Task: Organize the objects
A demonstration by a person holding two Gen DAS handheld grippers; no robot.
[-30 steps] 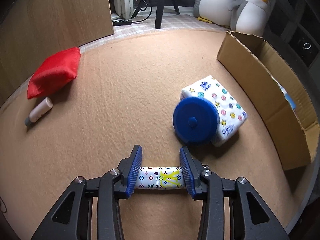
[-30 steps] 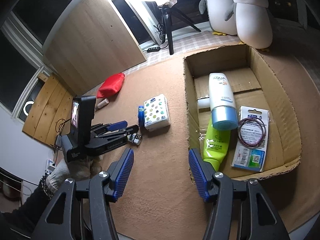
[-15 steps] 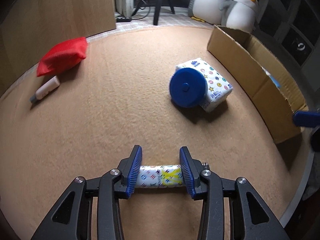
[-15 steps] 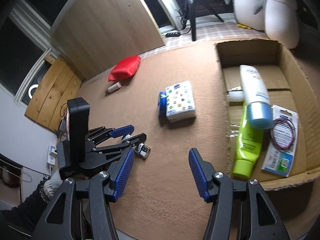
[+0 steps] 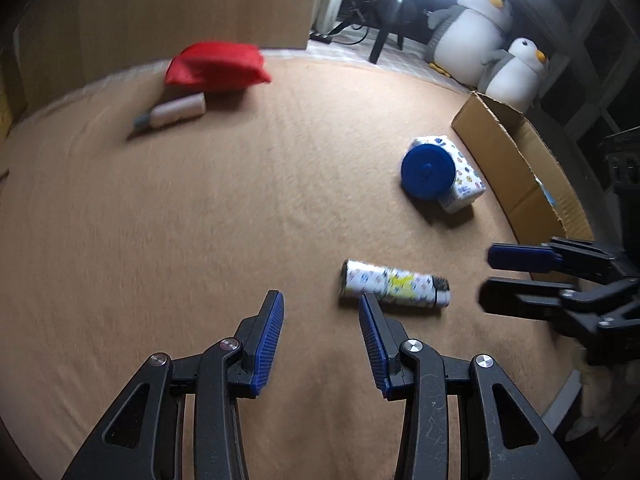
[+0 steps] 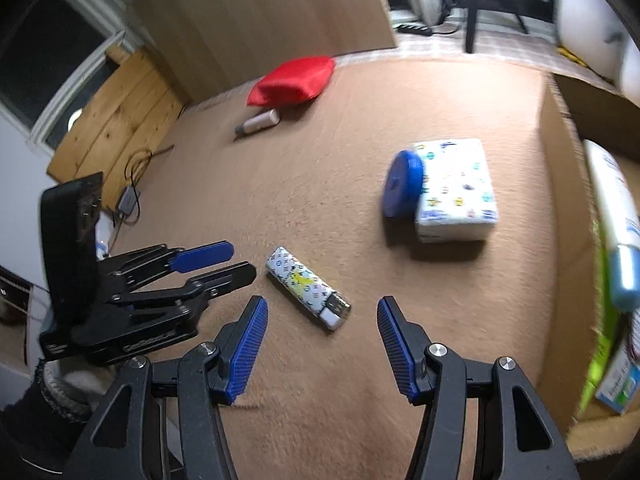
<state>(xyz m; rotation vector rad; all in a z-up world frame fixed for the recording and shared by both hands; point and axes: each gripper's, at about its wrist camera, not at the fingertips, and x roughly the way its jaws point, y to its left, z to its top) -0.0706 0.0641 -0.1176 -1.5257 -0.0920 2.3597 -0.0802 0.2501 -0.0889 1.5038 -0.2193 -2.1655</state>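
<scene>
A patterned white lighter lies flat on the tan carpet; it also shows in the right wrist view. My left gripper is open and empty, just left of the lighter. My right gripper is open and empty, right behind the lighter. A blue round case leans on a white tissue pack. A cardboard box at the right holds a white tube and a green tube.
A red pouch and a small pink tube lie at the far left. Two penguin plushes sit behind the box. A wooden board and cables lie at the carpet's left edge.
My left gripper has opened, let go of the lighter and shifted left. The lighter now lies on the carpet. My right gripper has moved left from the box to the lighter.
</scene>
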